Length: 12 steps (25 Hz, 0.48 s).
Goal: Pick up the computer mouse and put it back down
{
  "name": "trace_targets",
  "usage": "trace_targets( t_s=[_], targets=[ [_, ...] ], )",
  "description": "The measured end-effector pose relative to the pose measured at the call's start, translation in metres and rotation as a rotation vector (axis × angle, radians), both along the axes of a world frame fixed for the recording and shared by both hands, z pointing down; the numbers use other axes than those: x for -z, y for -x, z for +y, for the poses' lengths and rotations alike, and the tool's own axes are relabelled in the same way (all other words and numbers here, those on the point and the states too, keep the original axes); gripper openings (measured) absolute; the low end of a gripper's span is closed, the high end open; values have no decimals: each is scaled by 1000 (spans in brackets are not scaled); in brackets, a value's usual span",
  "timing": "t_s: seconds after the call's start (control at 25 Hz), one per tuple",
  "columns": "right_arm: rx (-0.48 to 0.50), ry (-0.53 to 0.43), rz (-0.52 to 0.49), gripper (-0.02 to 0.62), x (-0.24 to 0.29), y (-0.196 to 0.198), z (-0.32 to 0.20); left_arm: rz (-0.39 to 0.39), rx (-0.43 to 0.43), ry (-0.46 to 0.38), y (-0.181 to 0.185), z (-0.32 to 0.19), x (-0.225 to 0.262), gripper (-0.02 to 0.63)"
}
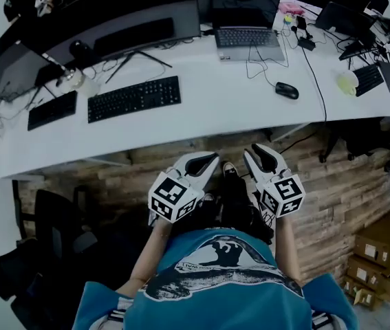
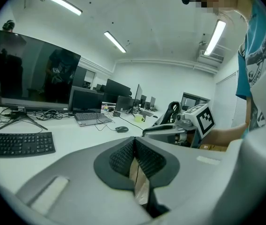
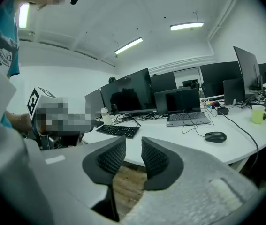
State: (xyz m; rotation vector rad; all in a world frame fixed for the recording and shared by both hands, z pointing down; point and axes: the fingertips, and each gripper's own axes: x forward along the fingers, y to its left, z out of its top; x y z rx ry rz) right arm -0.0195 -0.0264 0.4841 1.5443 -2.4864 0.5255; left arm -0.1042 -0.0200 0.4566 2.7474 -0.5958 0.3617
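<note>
One computer mouse (image 1: 287, 90) on the desk (image 1: 215, 91), well ahead of my right gripper (image 1: 258, 152): jaws slightly apart, empty. My left gripper (image 1: 212, 159): jaws together, empty.

Black mouse (image 1: 287, 90) on white bench (image 1: 208, 119). Black keyboard (image 1: 134, 98). Yellow-green mug (image 1: 347, 82). Blue shirt (image 1: 181, 301). Brown floor (image 1: 346, 184) with plank lines.

The big monitor (image 1: 105, 12) is cut off at the top. Cardboard boxes (image 1: 377, 250) run off the edge. A pink thing (image 1: 291, 8) is too small to tell.
</note>
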Motion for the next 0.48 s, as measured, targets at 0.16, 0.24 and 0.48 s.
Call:
trace_targets(
  t_s=[0.16, 0.24, 0.48],
  targets=[
    [-10, 23, 16, 64, -8, 22, 29, 11, -4, 30, 23, 27, -9, 15],
    [-17, 29, 25, 39, -8, 30, 38, 15, -5, 40, 32, 35, -12, 15],
    [-35, 32, 26, -8, -4, 38, 62, 29, -28, 43, 37, 54, -12, 15]
  ],
)
